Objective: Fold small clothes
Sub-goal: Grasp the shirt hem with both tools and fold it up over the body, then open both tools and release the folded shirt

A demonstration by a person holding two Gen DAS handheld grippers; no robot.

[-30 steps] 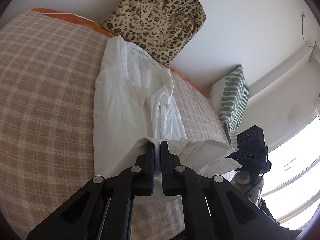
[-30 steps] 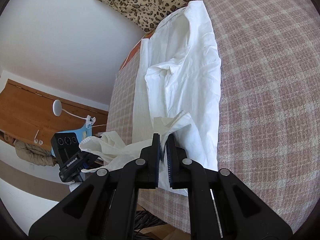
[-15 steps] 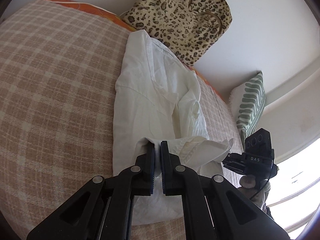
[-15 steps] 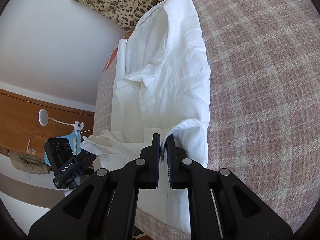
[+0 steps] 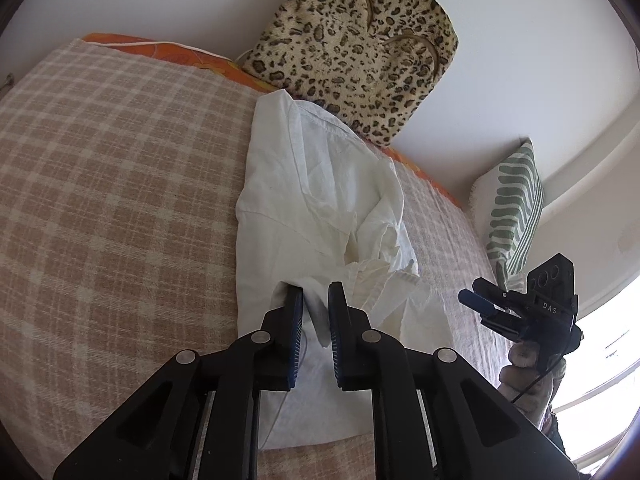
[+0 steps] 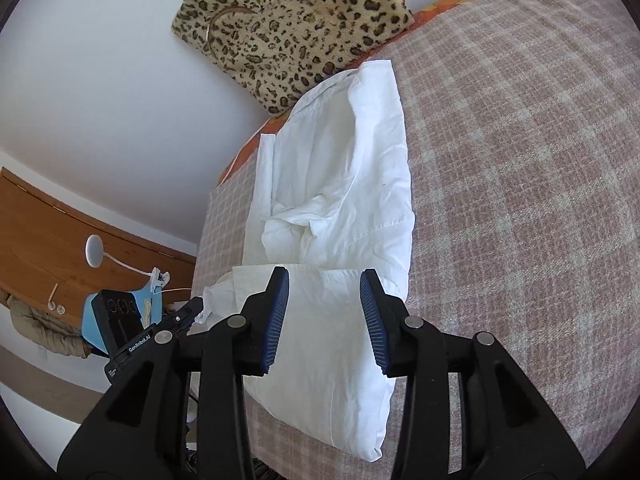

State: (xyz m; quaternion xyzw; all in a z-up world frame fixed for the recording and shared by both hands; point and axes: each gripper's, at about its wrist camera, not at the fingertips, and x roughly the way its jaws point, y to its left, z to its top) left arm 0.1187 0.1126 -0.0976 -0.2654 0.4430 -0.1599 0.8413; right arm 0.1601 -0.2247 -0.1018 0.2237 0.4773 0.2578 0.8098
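Bed [image 5: 100,208] under both hand-held grippers carries the shirt [image 5: 304,216], lying lengthwise ahead of them. Right hand-held gripper [image 6: 324,312] gapes wide above the folded hem; left hand-held gripper [image 5: 315,312] stands slightly parted around cloth. Withdrawing carelessly could snag and undo the fold.

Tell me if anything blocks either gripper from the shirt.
Nothing visible does. The left gripper and the right gripper both hang open directly over the white shirt, which lies alone on the plaid blanket. The leopard bag sits behind it.
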